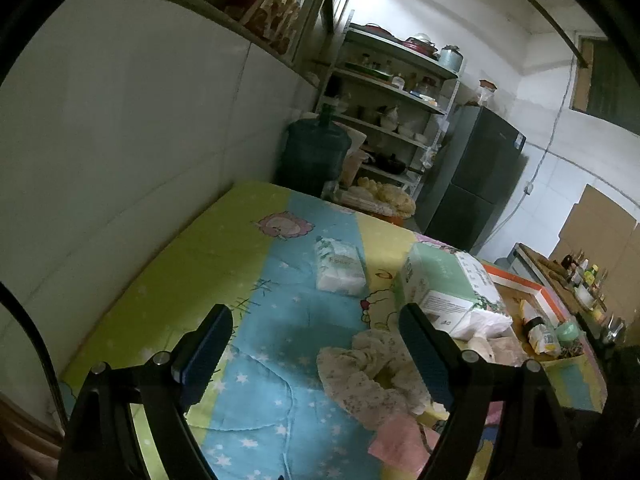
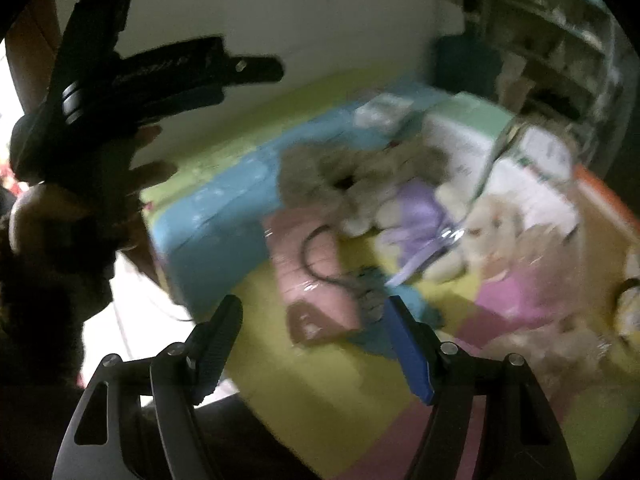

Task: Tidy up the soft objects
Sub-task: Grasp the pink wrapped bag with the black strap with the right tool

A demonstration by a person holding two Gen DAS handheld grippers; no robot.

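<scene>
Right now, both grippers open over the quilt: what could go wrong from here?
1. The right wrist view is smeared, so aiming the right gripper at the pink pouch may be off.
2. A dark cord lies across that pouch; the jaws could snag it.
3. The left gripper has the floral scrunchie beside its right-hand finger, not between the jaws; closing could miss or pinch the quilt.

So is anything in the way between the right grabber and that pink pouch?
Nothing visible blocks it. The right gripper is open, with only bare quilt before the pink pouch. A dark cord lies on top of the pouch.
</scene>
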